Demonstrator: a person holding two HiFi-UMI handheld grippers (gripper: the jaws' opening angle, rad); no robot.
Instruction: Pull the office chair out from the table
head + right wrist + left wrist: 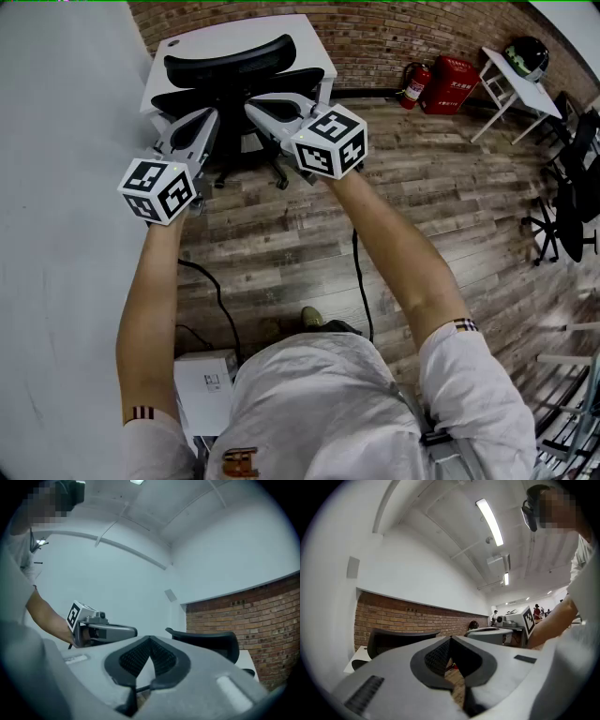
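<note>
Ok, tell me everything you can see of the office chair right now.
The office chair is black, with a curved backrest, a dark seat and a base on castors. It stands upright on the wood floor, pushed in at the white table, backrest on the near side. The left gripper and right gripper are shut and empty near it; neither grips it.

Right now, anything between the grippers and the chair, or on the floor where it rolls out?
Nothing visible between left gripper, right gripper and the office chair. In its path, a black cable lies on the floor near the person; it might snag.
</note>
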